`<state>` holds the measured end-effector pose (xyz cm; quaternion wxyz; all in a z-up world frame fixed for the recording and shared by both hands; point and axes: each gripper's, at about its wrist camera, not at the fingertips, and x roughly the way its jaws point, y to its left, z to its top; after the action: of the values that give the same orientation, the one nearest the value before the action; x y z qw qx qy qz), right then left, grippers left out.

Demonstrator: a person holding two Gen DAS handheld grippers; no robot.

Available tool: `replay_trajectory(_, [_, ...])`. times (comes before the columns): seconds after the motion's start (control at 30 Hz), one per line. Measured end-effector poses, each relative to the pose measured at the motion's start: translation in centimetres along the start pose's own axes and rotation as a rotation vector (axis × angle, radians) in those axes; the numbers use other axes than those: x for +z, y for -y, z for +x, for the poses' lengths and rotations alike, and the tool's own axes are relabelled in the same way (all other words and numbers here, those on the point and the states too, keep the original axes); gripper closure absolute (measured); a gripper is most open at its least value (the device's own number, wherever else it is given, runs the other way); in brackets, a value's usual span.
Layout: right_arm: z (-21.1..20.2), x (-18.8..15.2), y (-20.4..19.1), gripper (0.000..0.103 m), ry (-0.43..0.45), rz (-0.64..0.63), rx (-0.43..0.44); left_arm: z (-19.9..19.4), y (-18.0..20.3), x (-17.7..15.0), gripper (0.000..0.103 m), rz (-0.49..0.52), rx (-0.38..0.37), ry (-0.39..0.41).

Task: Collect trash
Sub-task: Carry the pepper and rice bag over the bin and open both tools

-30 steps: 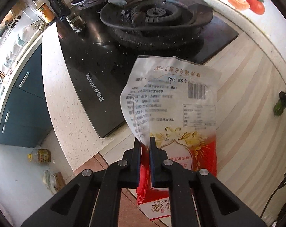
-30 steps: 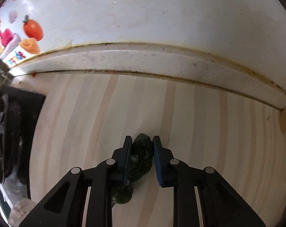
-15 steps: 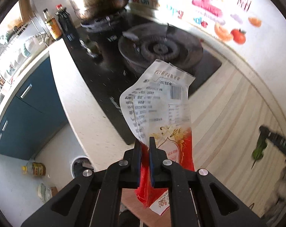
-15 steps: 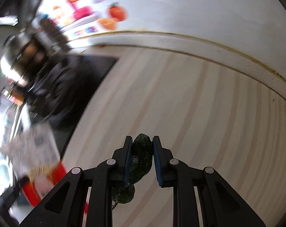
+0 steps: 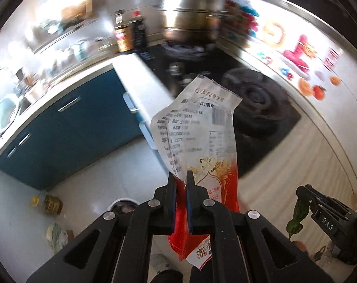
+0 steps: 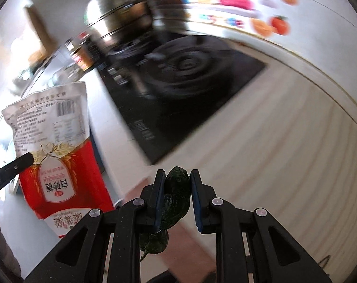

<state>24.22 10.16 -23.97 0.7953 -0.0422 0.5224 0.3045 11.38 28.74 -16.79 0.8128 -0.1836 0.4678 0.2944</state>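
Observation:
My left gripper is shut on an empty white and red food bag and holds it in the air off the counter's edge, above the floor. The bag also shows in the right wrist view, at the left. My right gripper is shut on a dark green wilted pepper, held above the counter's front edge. In the left wrist view the right gripper and its pepper show at the lower right.
A black gas hob with a steel pot lies on the striped counter. Blue cabinets stand at the left. On the floor are a round bin, an oil bottle and a bag.
Both grippers have lifted and pulled back from the counter toward its front edge, each with its load. The views now take in the floor and cabinets.

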Motion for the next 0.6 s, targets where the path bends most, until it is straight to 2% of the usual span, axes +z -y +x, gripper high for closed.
replay_trajectory(0.2, [3.0,-2.3,-9.6,0.081,-0.075,-0.116,0.073,0.9,-10.1,-3.4,0.099,-0.131,0.055,-0.048])
replay_trajectory(0.33, [6.8,-4.7,-16.3,0.081,-0.157,-0.194,0.109,3.0,-16.8,-6.3,0.099,-0.221,0.095,-0.108])
replay_trajectory(0.47, [11.5,-8.0,-21.9,0.081,-0.243,-0.256,0.135,6.6,-22.9,-9.5,0.099,-0.297,0.124,-0.19])
replay_trajectory(0.6, [19.0,-12.4,-26.2,0.081,-0.364,-0.28,0.157,12.8,-28.1,-13.3,0.099,-0.334,0.171,-0.293])
